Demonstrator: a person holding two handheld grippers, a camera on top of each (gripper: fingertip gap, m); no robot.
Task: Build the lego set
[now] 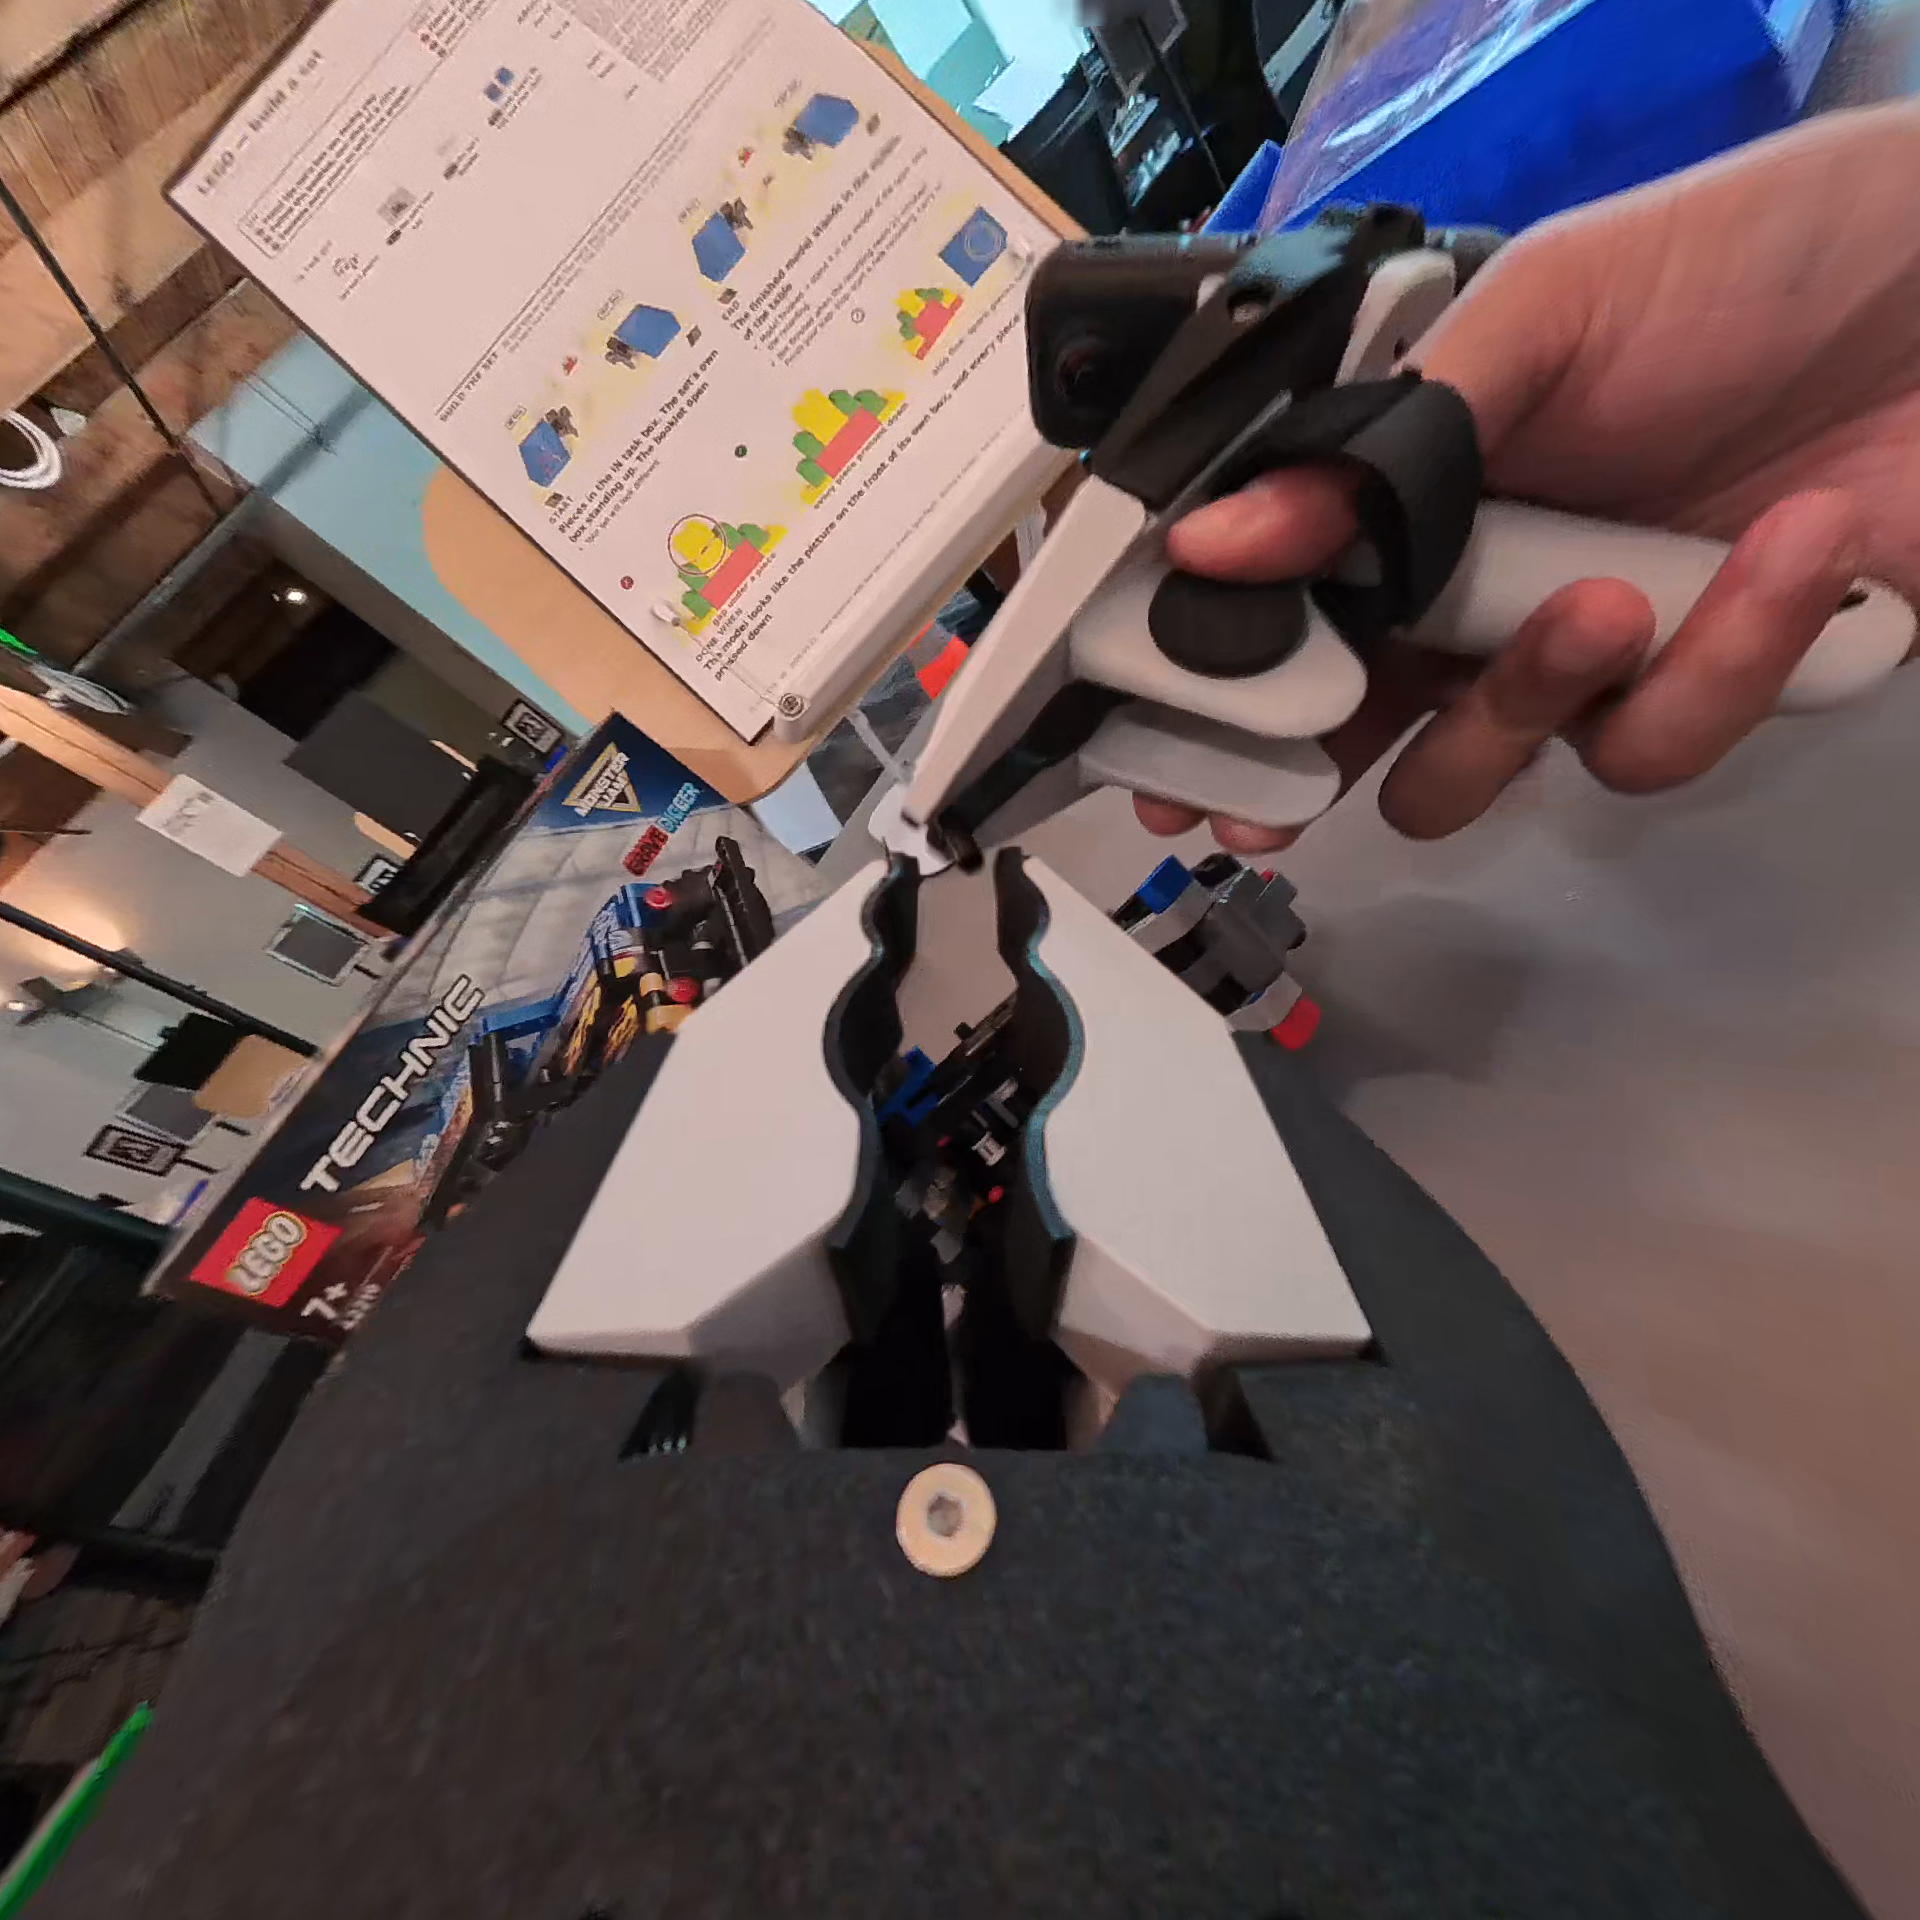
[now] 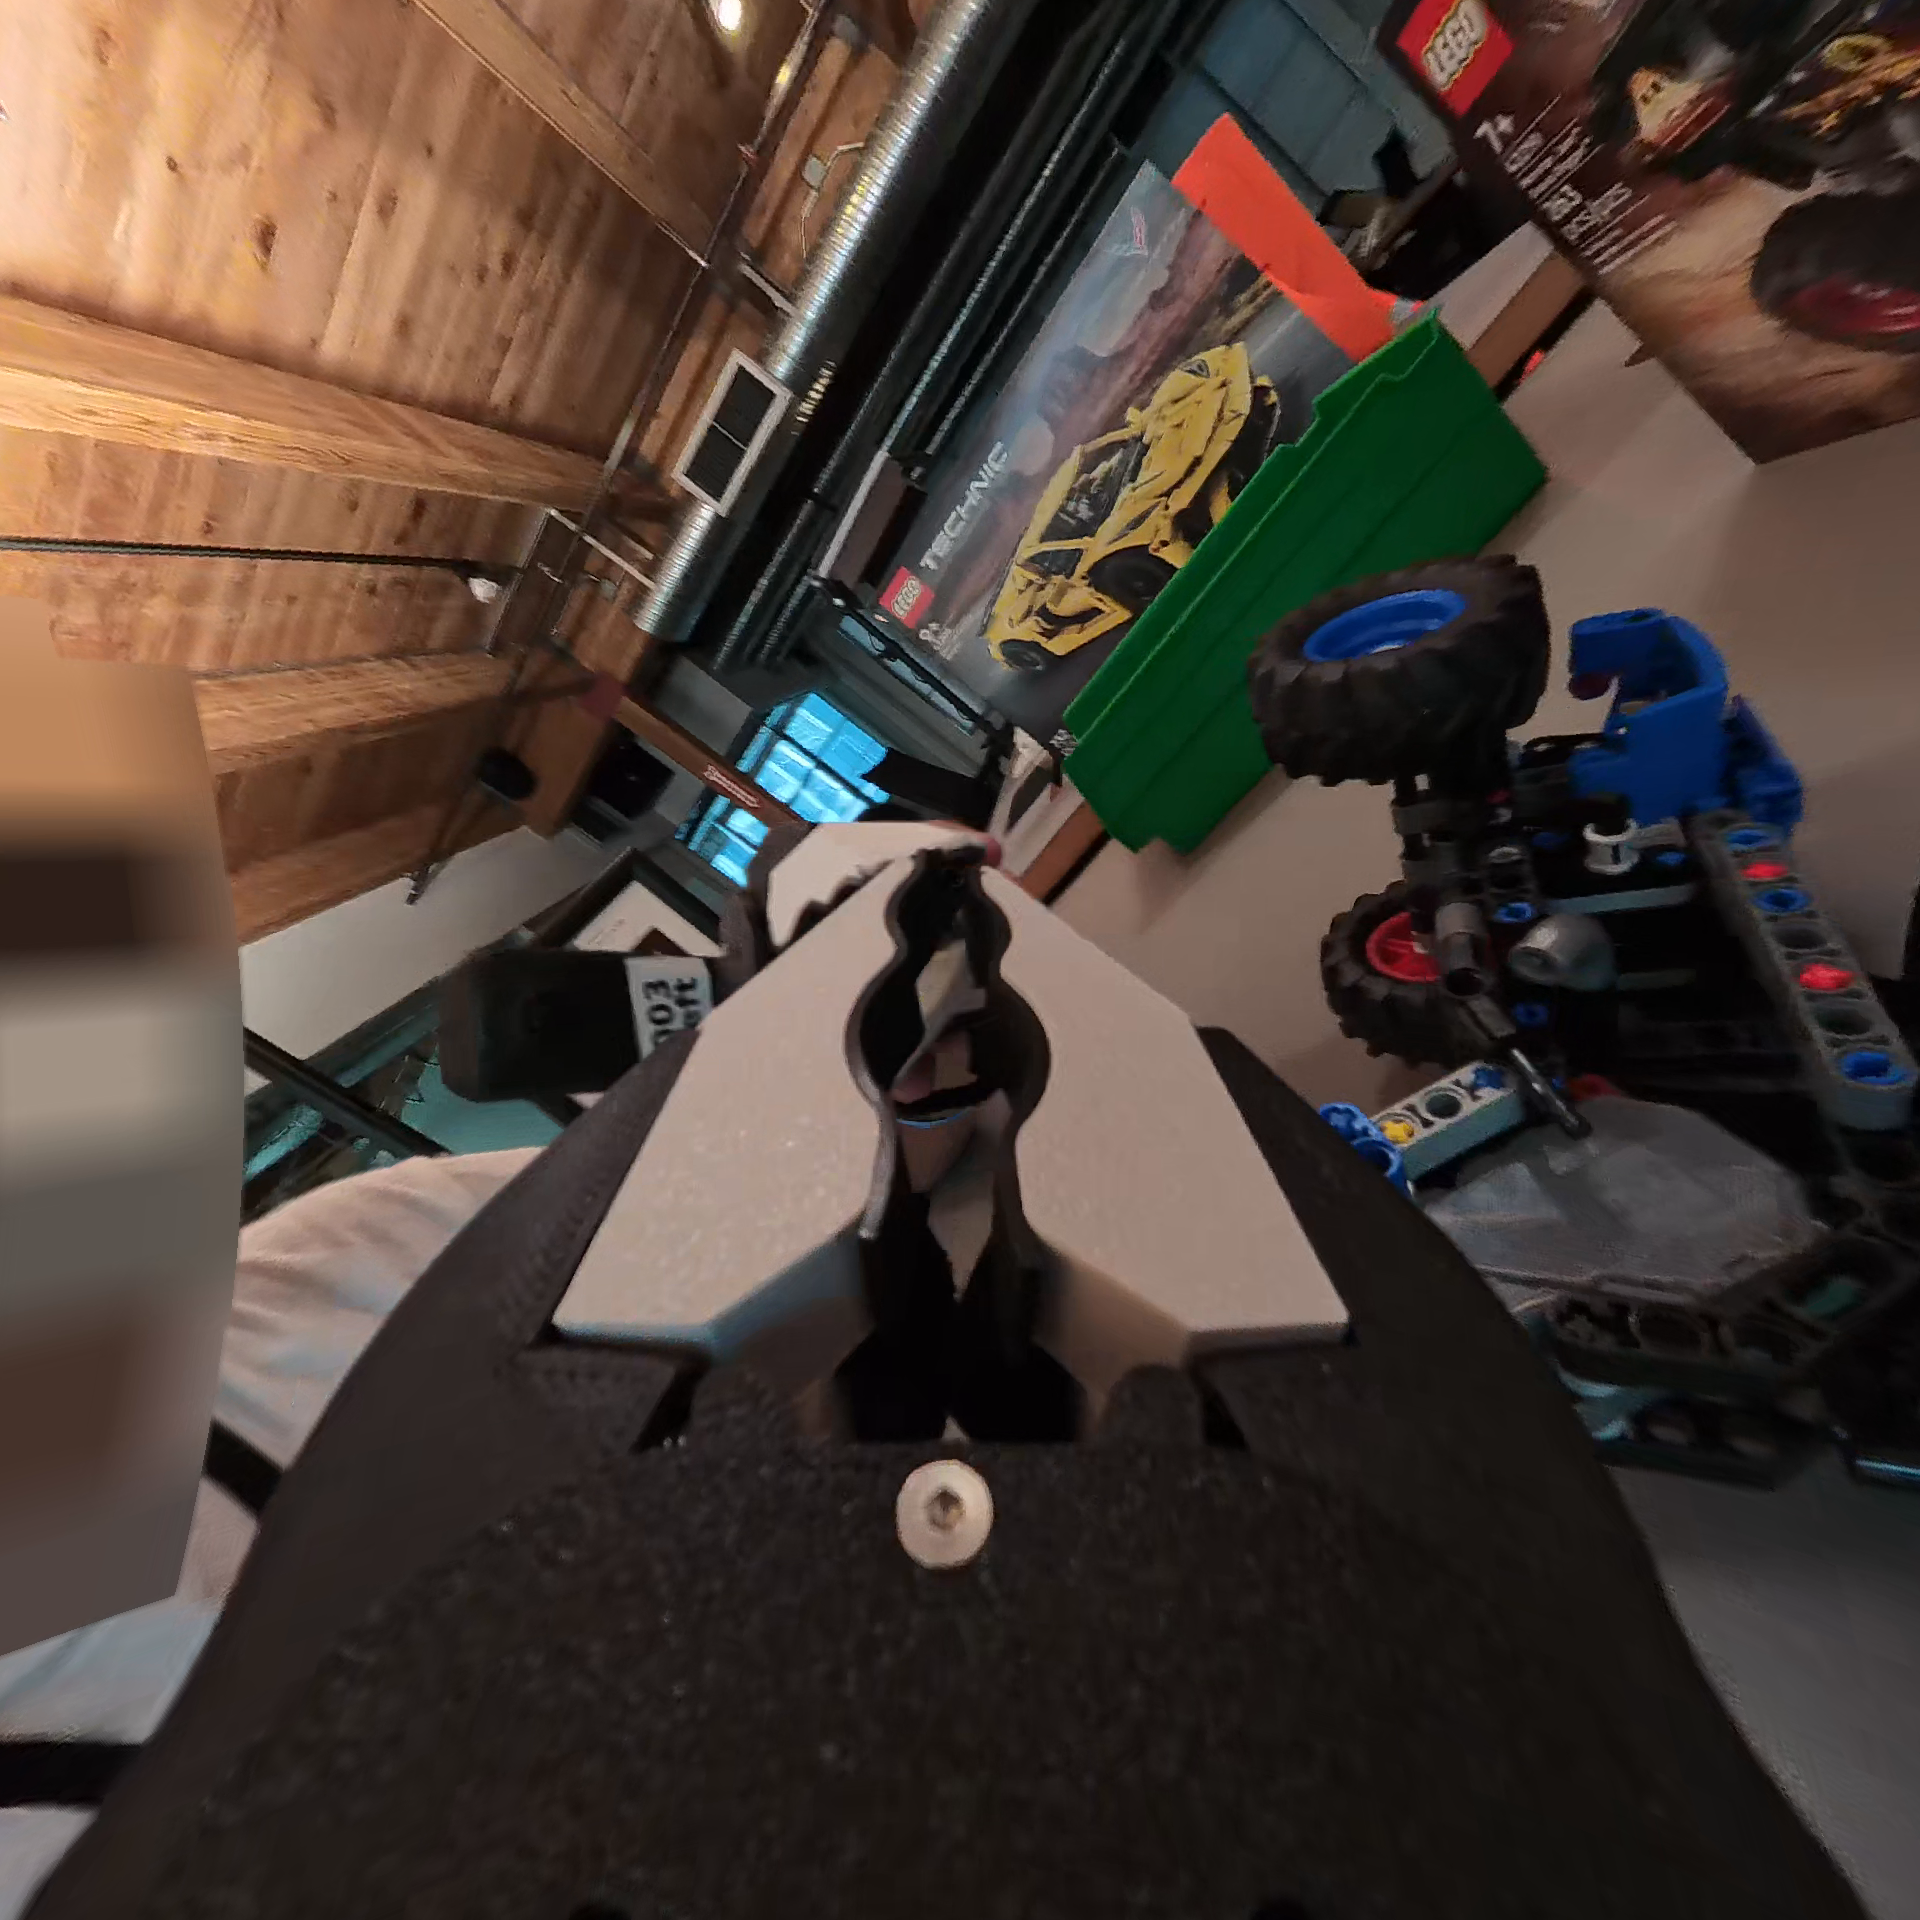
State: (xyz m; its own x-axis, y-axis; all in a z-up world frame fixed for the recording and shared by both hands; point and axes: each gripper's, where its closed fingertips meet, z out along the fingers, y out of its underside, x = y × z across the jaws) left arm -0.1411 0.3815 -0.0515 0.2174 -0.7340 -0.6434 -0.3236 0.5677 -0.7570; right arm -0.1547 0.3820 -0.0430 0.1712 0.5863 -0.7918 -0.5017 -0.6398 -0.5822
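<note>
A blue-grey brick assembly (image 1: 1216,956) is clamped in the left gripper (image 1: 945,883); a small black pin (image 1: 961,847) is pinched by the right gripper (image 2: 961,862)

Green bin (image 2: 1299,592), blue-hubbed black wheel (image 2: 1397,665), grey-and-black tongs (image 2: 951,883).

Ahead of my left gripper (image 1: 951,862) my right gripper (image 1: 940,831) sits tip to tip, blocking the way forward. Toy box (image 1: 468,1018) walls off the left; instruction board (image 1: 644,343) stands behind. Bare table (image 1: 1558,1091) open on the right. In my right view, toy truck (image 2: 1621,935) and green bin (image 2: 1299,592) crowd the right.
</note>
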